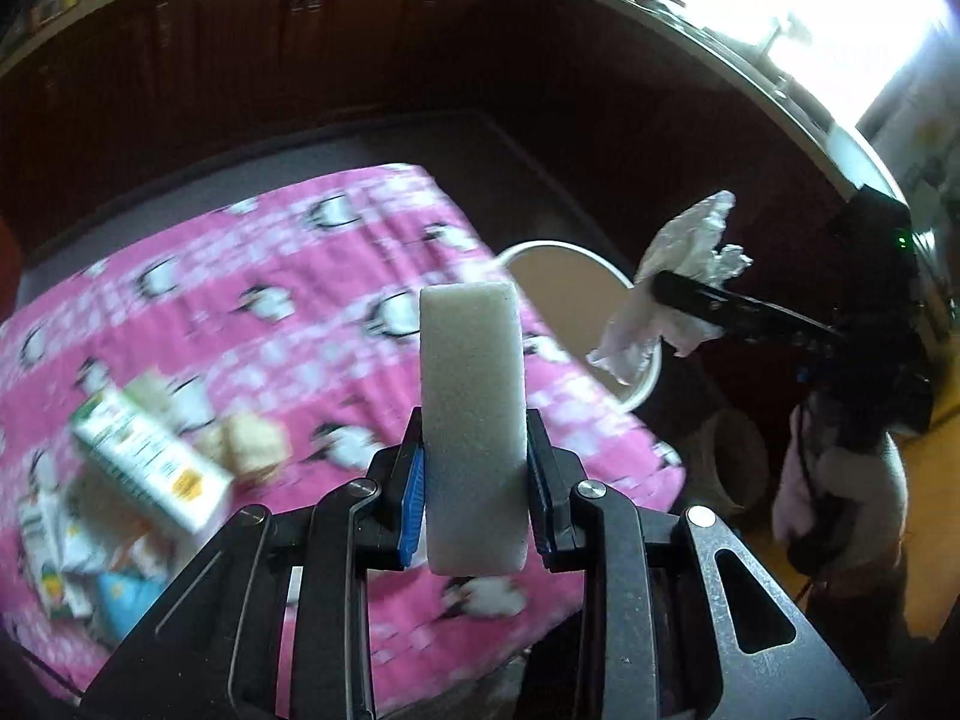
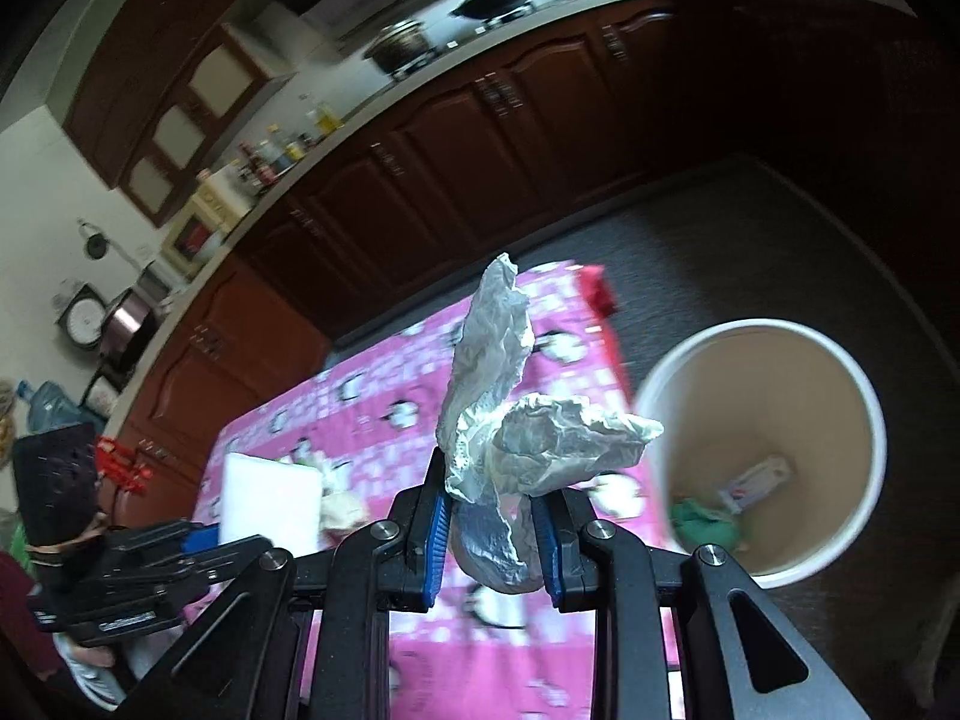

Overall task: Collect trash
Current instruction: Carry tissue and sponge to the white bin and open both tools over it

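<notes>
Gripping a white foam block (image 1: 471,420) upright, the left gripper (image 1: 474,480) has its jaws clamped on its sides above the pink penguin-print table (image 1: 300,276). Over to the right gripper (image 2: 495,516): jaws pinched on crumpled white paper (image 2: 510,420), just beside the bin (image 2: 840,480), where scraps lie inside. Cartons (image 1: 150,462) litter the table.

Two grippers: left gripper (image 1: 474,450) clamping one white foam block (image 1: 471,420), right gripper (image 2: 495,525) clamping one crumpled tissue (image 2: 510,420). One bin (image 2: 864,420) off the pink cloth's (image 1: 288,276) right edge, two scraps inside. One green-and-white carton (image 1: 150,456) near the cloth's left edge.
</notes>
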### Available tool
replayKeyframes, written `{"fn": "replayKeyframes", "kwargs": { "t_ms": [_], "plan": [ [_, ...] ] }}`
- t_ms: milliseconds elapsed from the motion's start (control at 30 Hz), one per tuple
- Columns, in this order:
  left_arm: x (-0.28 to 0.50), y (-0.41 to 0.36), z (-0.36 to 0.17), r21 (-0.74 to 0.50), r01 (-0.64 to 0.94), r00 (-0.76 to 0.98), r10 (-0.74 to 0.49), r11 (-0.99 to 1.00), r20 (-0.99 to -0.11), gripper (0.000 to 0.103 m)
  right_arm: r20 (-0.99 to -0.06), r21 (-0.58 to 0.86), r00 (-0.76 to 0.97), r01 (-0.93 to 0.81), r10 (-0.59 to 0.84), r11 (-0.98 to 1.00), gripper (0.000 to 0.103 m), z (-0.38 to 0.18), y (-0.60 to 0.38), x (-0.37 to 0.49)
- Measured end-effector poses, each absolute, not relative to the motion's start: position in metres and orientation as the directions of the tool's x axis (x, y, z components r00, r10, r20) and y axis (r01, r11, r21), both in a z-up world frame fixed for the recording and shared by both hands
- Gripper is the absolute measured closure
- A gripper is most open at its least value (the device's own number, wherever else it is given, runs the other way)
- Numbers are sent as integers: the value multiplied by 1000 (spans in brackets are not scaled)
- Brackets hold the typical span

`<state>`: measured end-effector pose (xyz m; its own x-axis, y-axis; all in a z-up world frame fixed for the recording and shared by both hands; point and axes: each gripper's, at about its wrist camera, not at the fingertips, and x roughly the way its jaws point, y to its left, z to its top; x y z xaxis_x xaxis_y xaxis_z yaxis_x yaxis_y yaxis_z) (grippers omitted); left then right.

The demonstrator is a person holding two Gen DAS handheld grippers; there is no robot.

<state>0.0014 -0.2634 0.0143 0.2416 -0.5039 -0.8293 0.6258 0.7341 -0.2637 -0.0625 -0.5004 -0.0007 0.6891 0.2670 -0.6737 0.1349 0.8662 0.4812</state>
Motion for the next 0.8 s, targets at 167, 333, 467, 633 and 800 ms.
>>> {"fn": "replayKeyframes", "kwargs": {
  "t_ms": [167, 333, 467, 633, 800],
  "plan": [
    [6, -312, 6, -294, 652, 194, -528, 699, -827, 77, -713, 416, 682, 224, 163, 881, 79, -9, -532, -70],
    [13, -358, -4, -313, 667, 162, -542, 676, -825, 77, -756, 359, 648, 297, 89, 885, 79, -29, -553, -69],
    [22, -386, -19, -335, 657, 142, -547, 676, -825, 77, -778, 347, 624, 334, 71, 876, 79, -47, -567, -65],
    [28, -406, -38, -321, 650, 148, -529, 689, -836, 77, -800, 349, 596, 370, 68, 861, 79, -66, -580, -60],
    [31, -420, -51, -318, 646, 151, -524, 694, -838, 77, -812, 346, 580, 394, 62, 852, 79, -76, -587, -55]
  ]
}}
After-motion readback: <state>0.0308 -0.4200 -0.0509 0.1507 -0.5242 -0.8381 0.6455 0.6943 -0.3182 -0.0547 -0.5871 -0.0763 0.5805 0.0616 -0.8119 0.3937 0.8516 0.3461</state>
